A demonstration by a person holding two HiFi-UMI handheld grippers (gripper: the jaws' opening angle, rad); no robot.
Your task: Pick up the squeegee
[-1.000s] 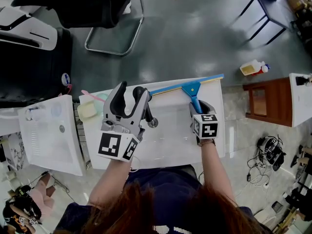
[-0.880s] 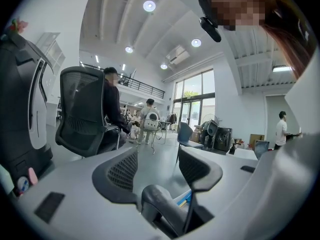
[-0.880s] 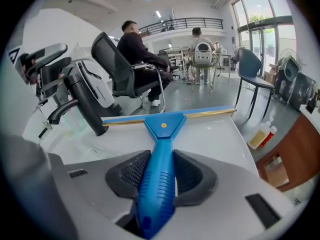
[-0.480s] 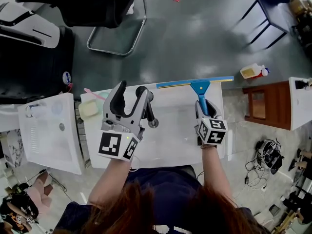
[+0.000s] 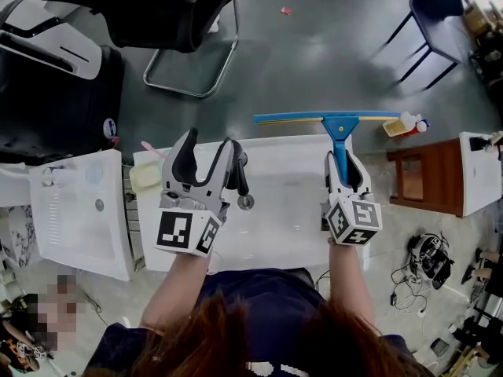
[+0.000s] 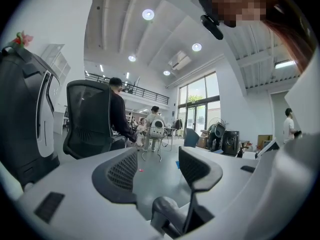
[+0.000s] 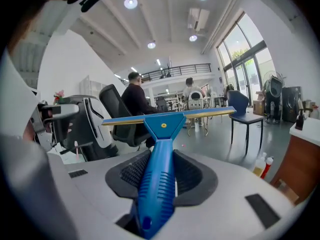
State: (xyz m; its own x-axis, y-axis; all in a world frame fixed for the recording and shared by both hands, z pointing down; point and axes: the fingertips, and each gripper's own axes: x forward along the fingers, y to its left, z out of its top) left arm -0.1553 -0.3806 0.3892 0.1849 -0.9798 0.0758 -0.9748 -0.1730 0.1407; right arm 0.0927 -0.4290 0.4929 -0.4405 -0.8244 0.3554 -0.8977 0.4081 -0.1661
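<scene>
The blue squeegee (image 5: 338, 136) with its long blue-and-brass blade is lifted off the white table (image 5: 279, 218), its blade hanging past the far edge above the floor. My right gripper (image 5: 343, 157) is shut on its ribbed blue handle (image 7: 159, 181), which runs between both pads; the blade (image 7: 167, 116) lies crosswise ahead. My left gripper (image 5: 209, 149) hovers over the table's left part, open, with nothing between its fingers (image 6: 155, 171).
A white sink unit (image 5: 75, 210) stands left of the table, a pale green dish (image 5: 145, 177) between them. A black office chair (image 5: 157, 6) is beyond, a brown cabinet (image 5: 424, 175) and a yellow bottle (image 5: 405, 124) at right, a dark chair (image 5: 436, 2) far right.
My right gripper has risen with the squeegee, lifting its blade off the table and carrying it away past the far edge. The left gripper rose slightly.
</scene>
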